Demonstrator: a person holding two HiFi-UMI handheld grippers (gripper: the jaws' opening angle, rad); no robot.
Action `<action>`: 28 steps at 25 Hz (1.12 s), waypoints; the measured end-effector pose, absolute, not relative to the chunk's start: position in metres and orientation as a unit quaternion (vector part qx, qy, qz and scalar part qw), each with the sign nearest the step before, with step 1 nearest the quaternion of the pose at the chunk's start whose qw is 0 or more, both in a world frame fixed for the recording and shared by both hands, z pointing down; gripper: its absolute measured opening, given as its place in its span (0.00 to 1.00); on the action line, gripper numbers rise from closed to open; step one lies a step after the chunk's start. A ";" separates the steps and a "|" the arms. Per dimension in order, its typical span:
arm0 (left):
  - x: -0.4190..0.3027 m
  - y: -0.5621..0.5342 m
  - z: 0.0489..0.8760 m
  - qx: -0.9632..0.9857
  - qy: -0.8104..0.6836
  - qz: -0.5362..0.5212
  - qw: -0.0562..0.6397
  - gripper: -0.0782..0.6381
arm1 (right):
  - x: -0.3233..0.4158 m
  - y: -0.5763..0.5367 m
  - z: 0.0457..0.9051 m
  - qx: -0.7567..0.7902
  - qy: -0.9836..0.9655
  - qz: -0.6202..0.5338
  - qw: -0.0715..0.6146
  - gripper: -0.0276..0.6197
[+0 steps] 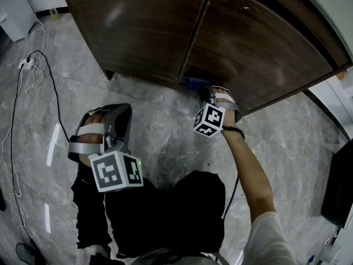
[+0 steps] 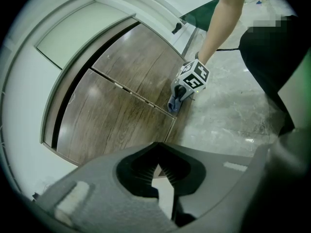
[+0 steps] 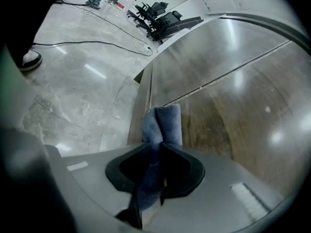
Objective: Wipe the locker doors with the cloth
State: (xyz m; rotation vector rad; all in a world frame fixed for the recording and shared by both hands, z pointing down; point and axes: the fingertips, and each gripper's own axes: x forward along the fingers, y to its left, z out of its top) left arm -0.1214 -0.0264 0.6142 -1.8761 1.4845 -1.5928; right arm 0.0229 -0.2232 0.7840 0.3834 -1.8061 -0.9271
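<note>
Two dark brown wooden locker doors (image 1: 143, 26) fill the top of the head view, split by a vertical seam (image 1: 194, 37). My right gripper (image 1: 205, 94) is shut on a folded blue cloth (image 1: 194, 84) and holds it against the doors' bottom edge, just right of the seam. In the right gripper view the cloth (image 3: 163, 123) sticks out past the jaws (image 3: 158, 152) and touches the wood (image 3: 233, 106). The left gripper (image 1: 113, 115) hangs low by my body, away from the doors, shut with nothing in it (image 2: 158, 169). From the left gripper view I see the cloth (image 2: 174, 102) under the right gripper (image 2: 187, 89).
Grey marble floor (image 1: 165, 137) runs below the doors. Cables (image 1: 22, 109) and a white power strip (image 1: 25, 64) lie at the left. A black object (image 1: 339, 186) stands at the right edge. Office chairs (image 3: 165, 18) stand farther along the locker row.
</note>
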 end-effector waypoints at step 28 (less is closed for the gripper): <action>-0.157 -0.009 0.610 -0.626 0.532 -0.559 0.114 0.11 | -0.019 -0.223 0.525 0.237 -0.694 -0.528 0.428 0.15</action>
